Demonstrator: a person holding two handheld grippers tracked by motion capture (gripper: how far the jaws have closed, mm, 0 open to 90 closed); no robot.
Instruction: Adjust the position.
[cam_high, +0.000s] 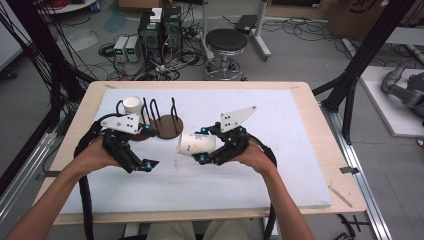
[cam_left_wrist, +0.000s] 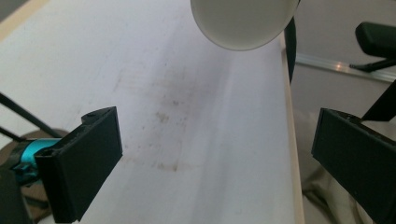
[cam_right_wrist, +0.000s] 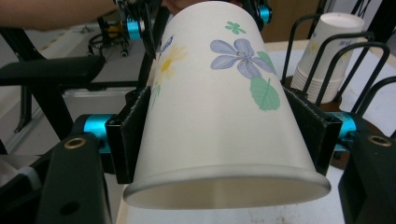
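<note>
1. Right now the right gripper holds a flowered paper cup sideways above the white table board, its two black jaws pressed against opposite sides of the cup wall near the rim.
2. Seen along those jaws, the cup fills the space between the pads, with its open mouth toward the camera and its base pointing away.
3. The left gripper is open and empty, and the cup's round base hangs beyond its fingertips, well apart from both.
4. Behind the held cup, a wire cup rack holds a stack of paper cups.
5. Risk: thin paper may buckle or slip if the squeeze tightens or loosens.
6. Risk: a careless swing toward the rack could strike its wire loops and tip the stack.
7. Risk: if the left jaws close on the base off centre, the cup could twist out of the grip.
</note>
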